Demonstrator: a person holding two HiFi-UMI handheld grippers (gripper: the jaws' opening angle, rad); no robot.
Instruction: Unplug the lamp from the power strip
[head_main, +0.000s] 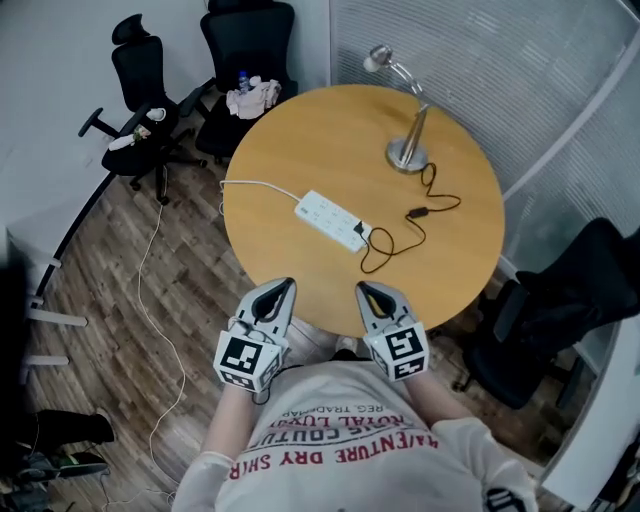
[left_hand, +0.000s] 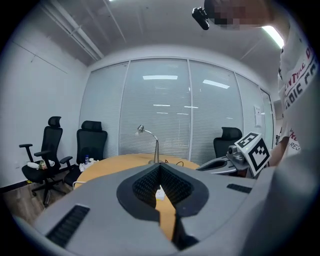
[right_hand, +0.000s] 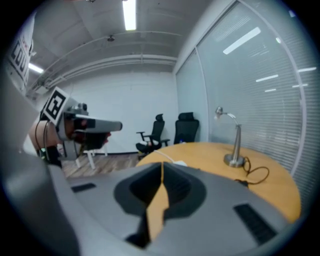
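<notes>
Round and wood-topped, the desk (head_main: 300, 130) sits in a glass-walled meeting room, with black office chairs (head_main: 140, 70) beyond its far left edge. Both pairs of tongs hang over the near edge, side by side. The left tongs (head_main: 286, 286) and the right tongs (head_main: 362, 289) each have their jaws pressed together with nothing between them, tips aimed across the desk.

The power strip (head_main: 333, 220) lies diagonally a little left of the desk's middle, and its white lead (head_main: 255, 185) runs off the left edge. The lamp (head_main: 408, 150) stands toward the far right edge. Its black cord (head_main: 425, 205) loops back to a plug (head_main: 362, 233) seated in the end of the strip nearest the tongs. That plug is well apart from both tips, ahead of them and roughly in line with the right pair.

The strip lies loose, so pulling the plug with nothing pinning the strip would probably drag it along rather than free the plug. Nipping the thin cord instead of the plug body could strain it or tug at the lamp's base. Either pair must also spread its jaws before it can take anything.
</notes>
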